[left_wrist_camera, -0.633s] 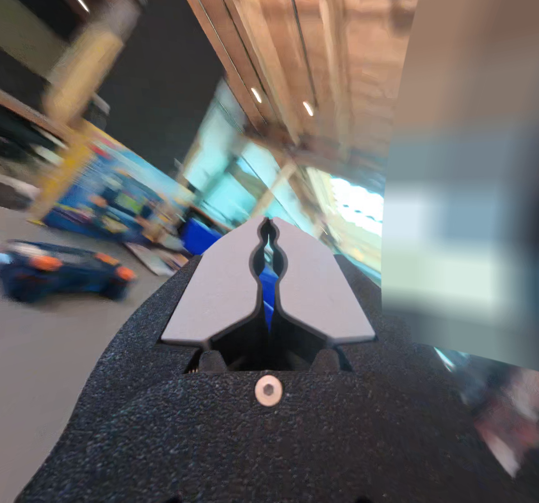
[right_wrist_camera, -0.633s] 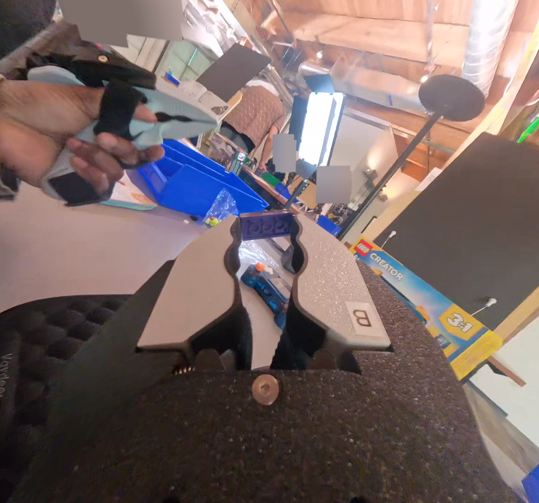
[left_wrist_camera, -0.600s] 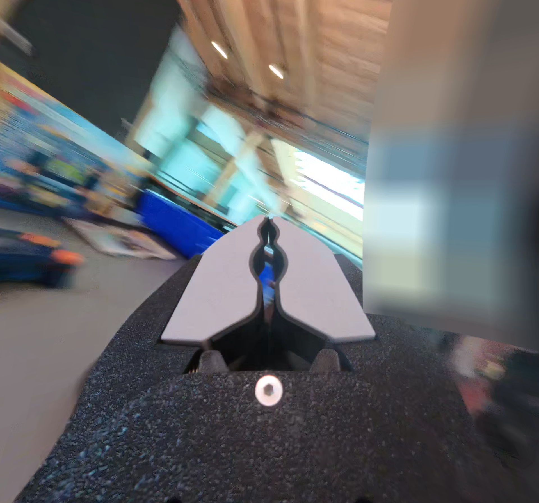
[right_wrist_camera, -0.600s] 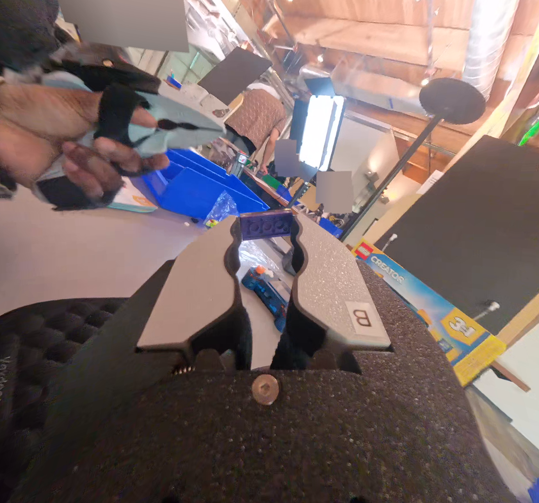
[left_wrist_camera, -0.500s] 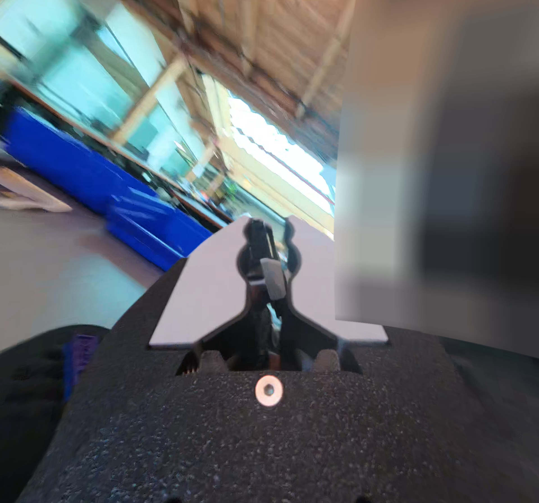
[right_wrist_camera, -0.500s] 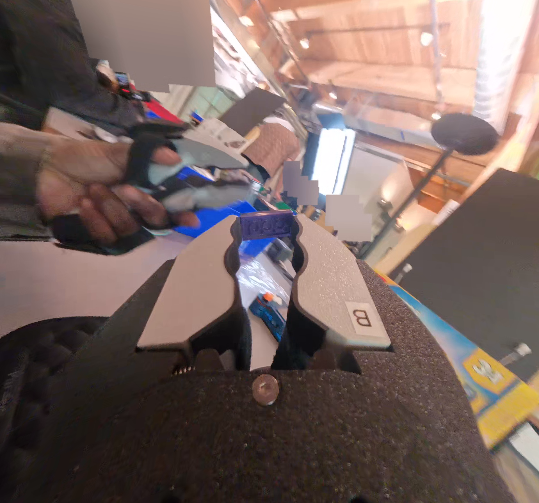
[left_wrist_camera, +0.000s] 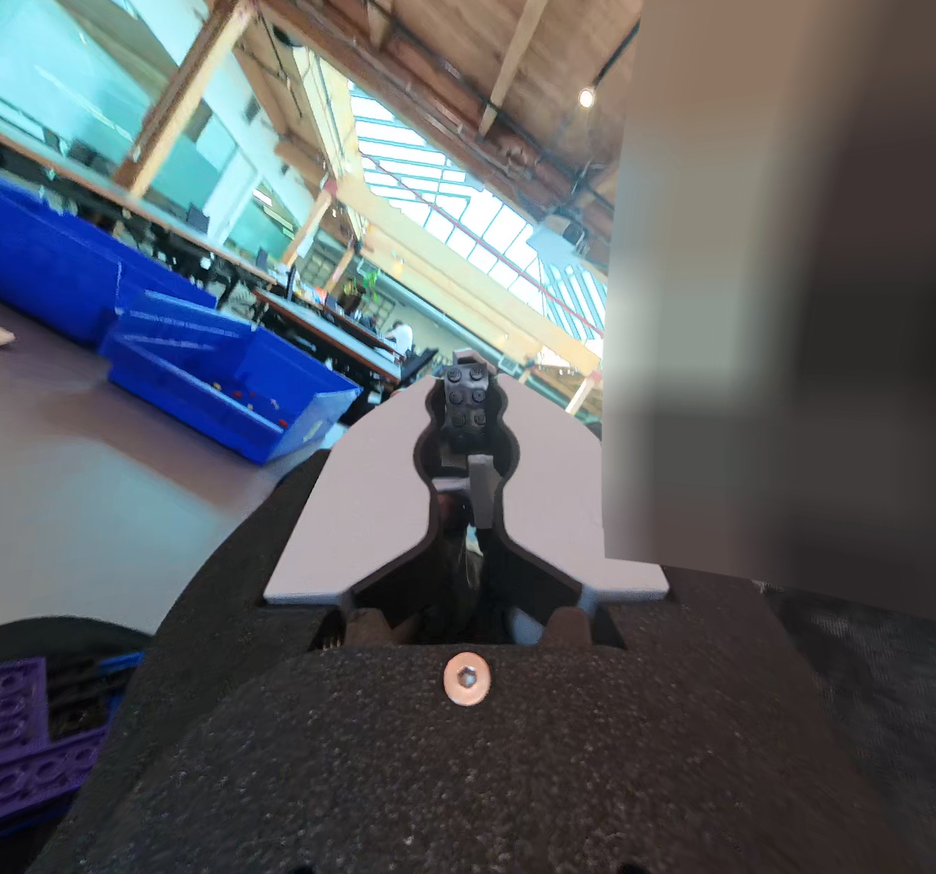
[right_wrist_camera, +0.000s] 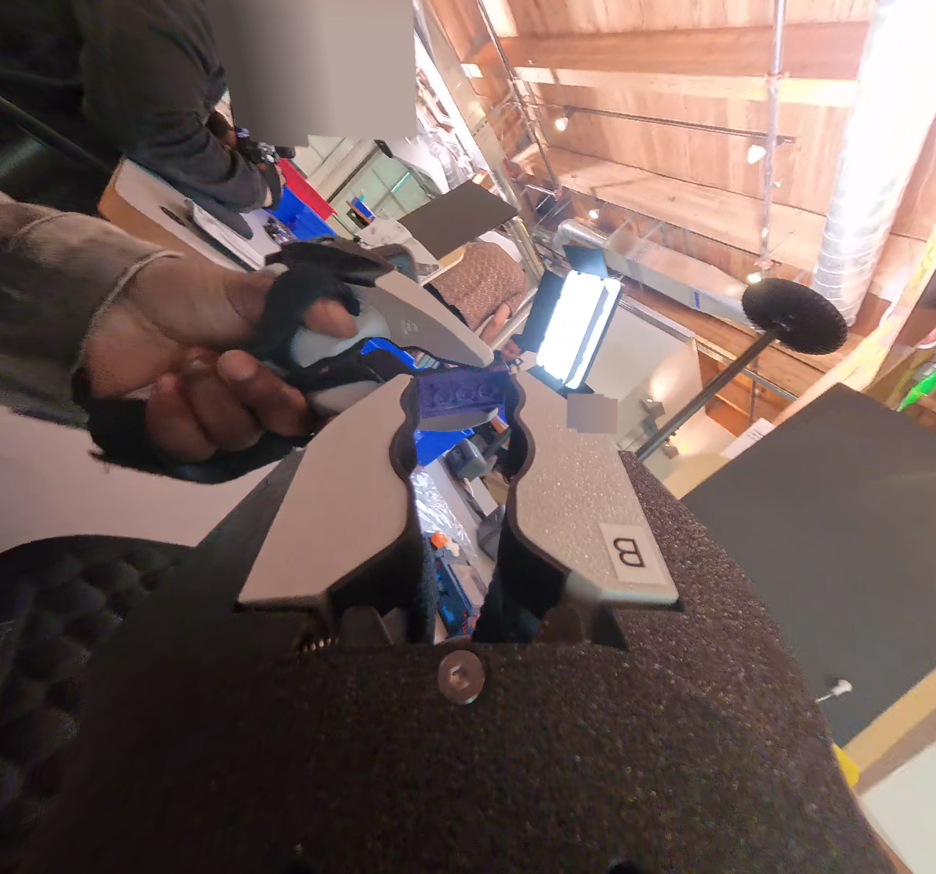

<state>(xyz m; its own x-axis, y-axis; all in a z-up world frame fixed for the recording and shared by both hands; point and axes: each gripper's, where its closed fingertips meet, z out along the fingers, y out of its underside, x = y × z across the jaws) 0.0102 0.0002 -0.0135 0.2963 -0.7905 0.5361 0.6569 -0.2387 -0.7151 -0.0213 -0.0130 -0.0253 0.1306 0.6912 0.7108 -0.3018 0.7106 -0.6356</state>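
My right gripper (right_wrist_camera: 461, 388) is shut on a small purple studded brick (right_wrist_camera: 458, 393), held across its fingertips, raised off the table. My left gripper (left_wrist_camera: 466, 383), held by a gloved hand (right_wrist_camera: 202, 353), has come in from the left. Its jaws are slightly parted and straddle the same brick, with one finger (right_wrist_camera: 430, 328) above it and the other below. In the left wrist view the brick (left_wrist_camera: 463, 401) looks dark between my fingertips, and a grey finger (left_wrist_camera: 481, 490) of the right gripper shows behind it.
Blue bins (left_wrist_camera: 202, 368) stand on the grey table (left_wrist_camera: 101, 495). Purple studded plates (left_wrist_camera: 30, 728) lie low at the left. A blue toy car (right_wrist_camera: 451, 591), a black board (right_wrist_camera: 835, 545), a light panel (right_wrist_camera: 577, 328) and a person in a dark top (right_wrist_camera: 126, 64) are beyond.
My left gripper swung right, opened from shut and closed in around the brick in my right gripper. The right gripper tilted upward, still gripping the brick.
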